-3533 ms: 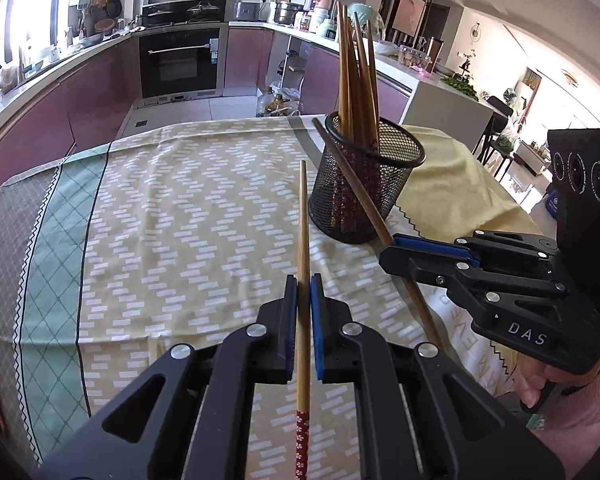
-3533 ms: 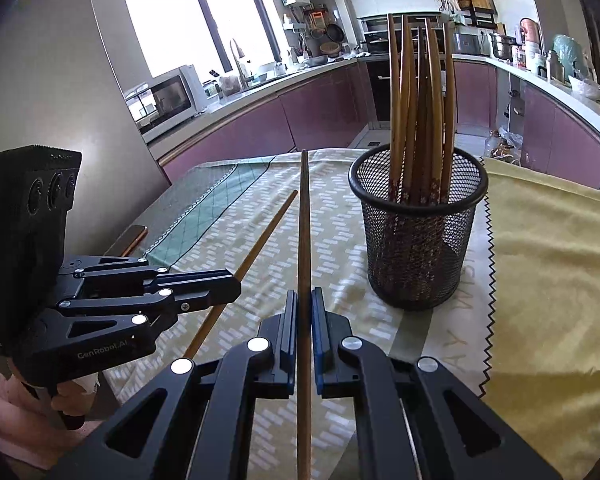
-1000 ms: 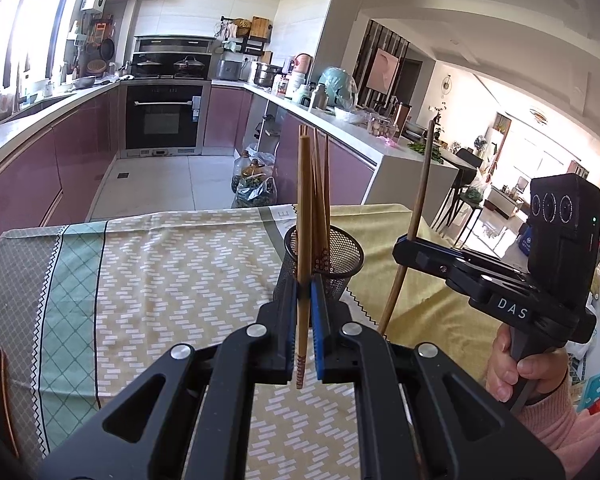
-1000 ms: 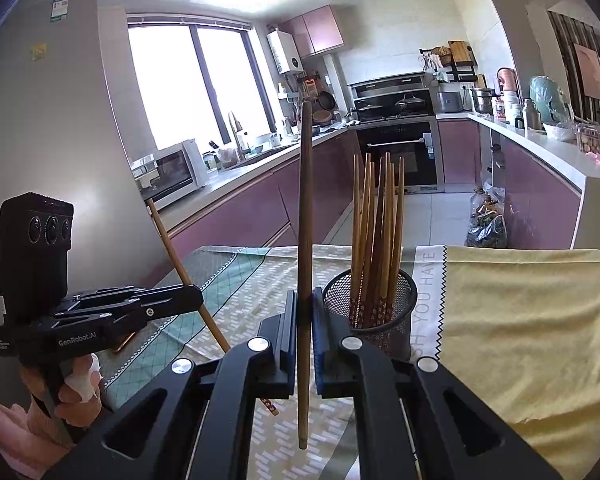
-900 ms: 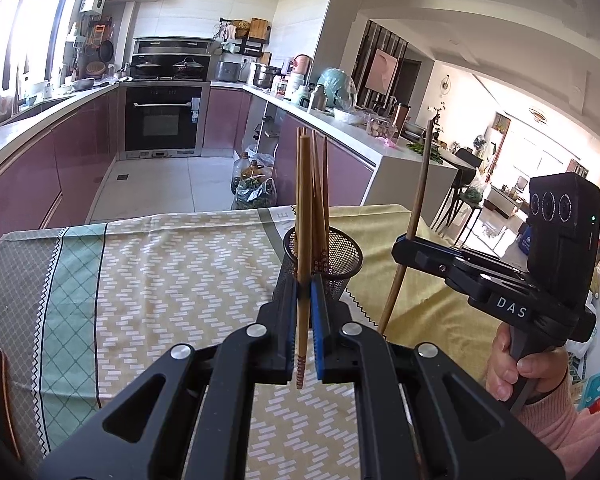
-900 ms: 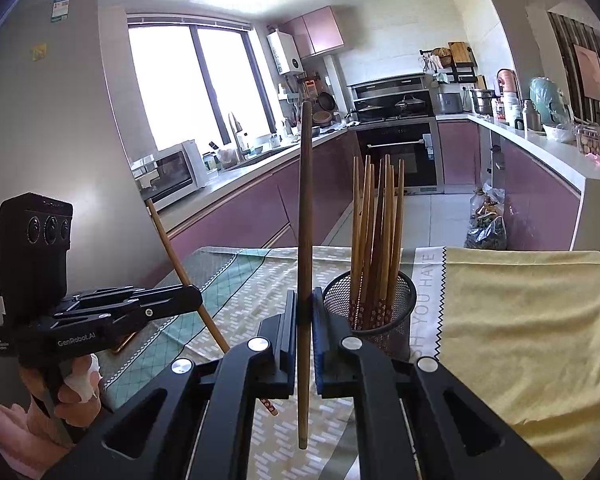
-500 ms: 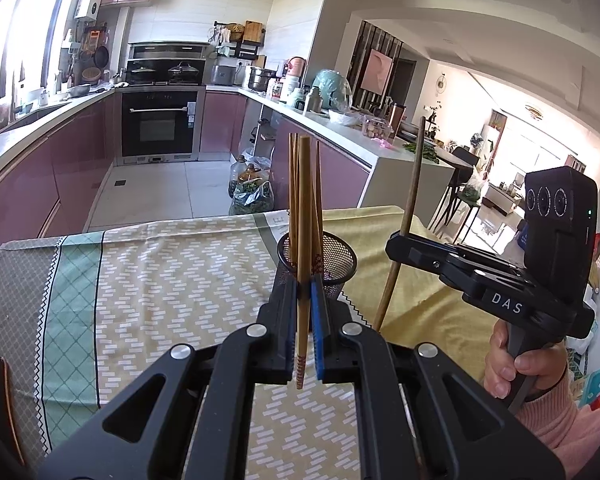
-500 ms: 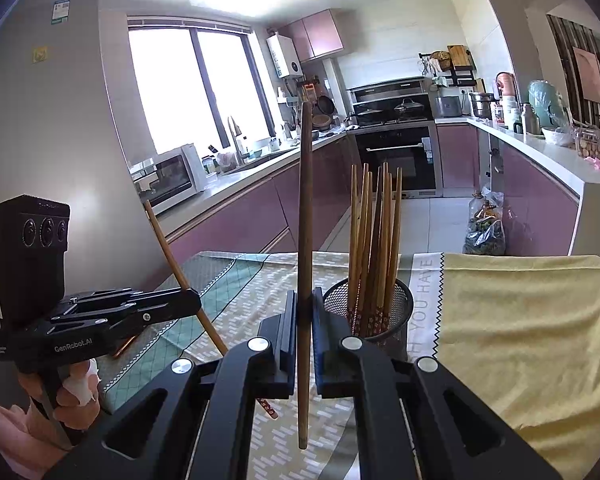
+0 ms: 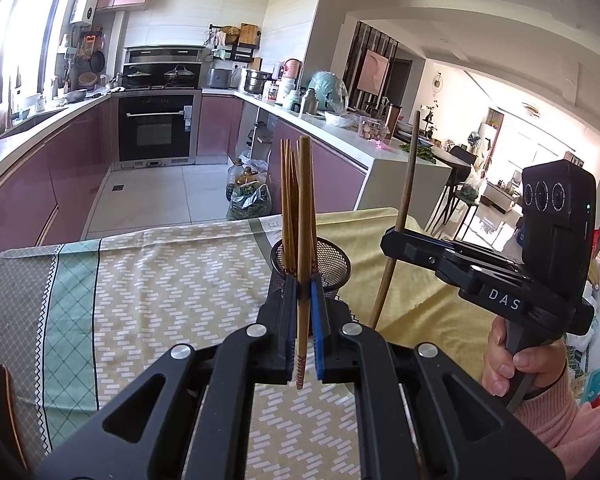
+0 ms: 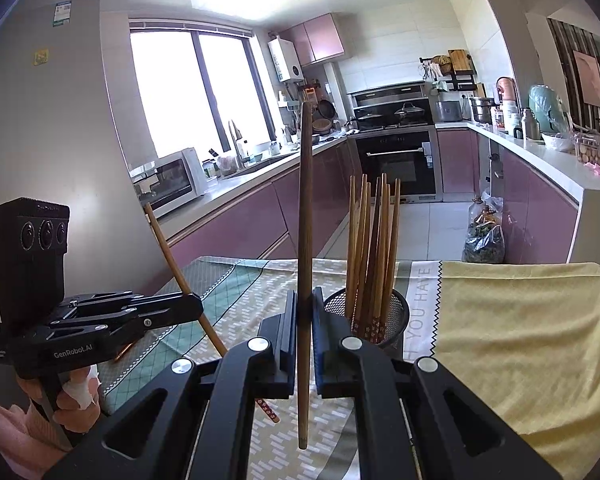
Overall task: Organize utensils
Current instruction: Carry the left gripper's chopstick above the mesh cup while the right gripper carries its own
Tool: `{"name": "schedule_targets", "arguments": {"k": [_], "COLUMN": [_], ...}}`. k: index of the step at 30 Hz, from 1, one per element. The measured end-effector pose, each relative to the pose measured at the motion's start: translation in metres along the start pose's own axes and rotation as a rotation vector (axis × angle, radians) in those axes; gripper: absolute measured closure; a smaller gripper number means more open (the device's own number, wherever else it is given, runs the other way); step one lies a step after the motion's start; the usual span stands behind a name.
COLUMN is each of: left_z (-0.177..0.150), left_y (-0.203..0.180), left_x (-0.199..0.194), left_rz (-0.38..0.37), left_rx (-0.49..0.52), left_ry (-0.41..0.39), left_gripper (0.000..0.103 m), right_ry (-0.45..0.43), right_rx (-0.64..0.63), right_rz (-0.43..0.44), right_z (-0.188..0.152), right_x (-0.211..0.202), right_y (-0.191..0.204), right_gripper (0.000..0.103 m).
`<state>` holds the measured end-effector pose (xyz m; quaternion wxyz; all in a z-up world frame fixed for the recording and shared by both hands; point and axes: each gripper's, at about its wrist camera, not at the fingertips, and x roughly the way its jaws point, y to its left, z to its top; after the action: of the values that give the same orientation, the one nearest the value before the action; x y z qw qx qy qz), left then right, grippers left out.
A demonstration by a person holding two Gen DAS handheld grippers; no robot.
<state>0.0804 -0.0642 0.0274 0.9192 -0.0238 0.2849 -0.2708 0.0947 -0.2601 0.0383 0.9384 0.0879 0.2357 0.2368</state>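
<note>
The left gripper (image 9: 303, 300) pinches one upright chopstick (image 9: 304, 216); the right gripper (image 10: 305, 316) pinches another (image 10: 306, 216). Both seem raised above the table (image 9: 160, 280), near its far edge beside the mesh holder (image 10: 396, 320).

"DAS" on right gripper (image 9: 396, 242); "GenRobot.AI" on left gripper (image 10: 194, 306); "YOU HAVE" on tablecloth (image 10: 422, 304).

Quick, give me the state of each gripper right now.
Left gripper: shut on a chopstick with a patterned end.
Right gripper: shut on a darker plain chopstick.
</note>
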Motion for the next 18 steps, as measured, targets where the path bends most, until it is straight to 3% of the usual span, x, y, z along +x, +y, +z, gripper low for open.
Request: {"name": "schedule_targets", "arguments": {"k": [18], "left_z": [0.006], "left_y": [-0.0074], "left_x": [0.0015], "left_rz": [-0.006], "left_rx": [0.016], "left_ry": [0.002], "left_gripper": [0.096], "right_ry": [-0.006], "right_rx": [0.0], "right_rz": [-0.002], "right_z": [0.0041], "right_x": [0.0019], "right_y": [-0.0007], "right_gripper": [0.097]}}
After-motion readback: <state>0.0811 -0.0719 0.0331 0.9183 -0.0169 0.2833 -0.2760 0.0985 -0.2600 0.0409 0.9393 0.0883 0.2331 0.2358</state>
